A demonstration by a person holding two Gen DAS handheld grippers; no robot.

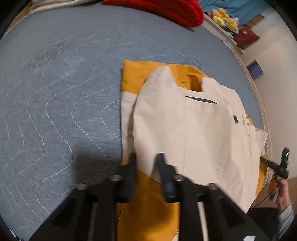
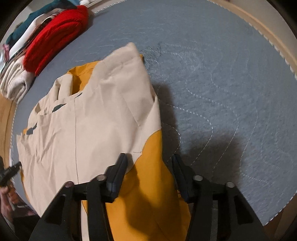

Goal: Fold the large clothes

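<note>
A cream and mustard-yellow jacket lies flat on a grey quilted mat, with one cream sleeve folded over its body. My left gripper hovers over the jacket's near left edge, jaws open, nothing between them. In the right wrist view the same jacket lies to the left and centre. My right gripper is open and empty above the jacket's yellow lower part at its right edge. The other gripper shows small at the far right of the left wrist view.
A pile of folded clothes with a red knit on top sits at the mat's far edge; it also shows in the left wrist view. The grey mat stretches wide beside the jacket. The mat's wooden edge curves round the right.
</note>
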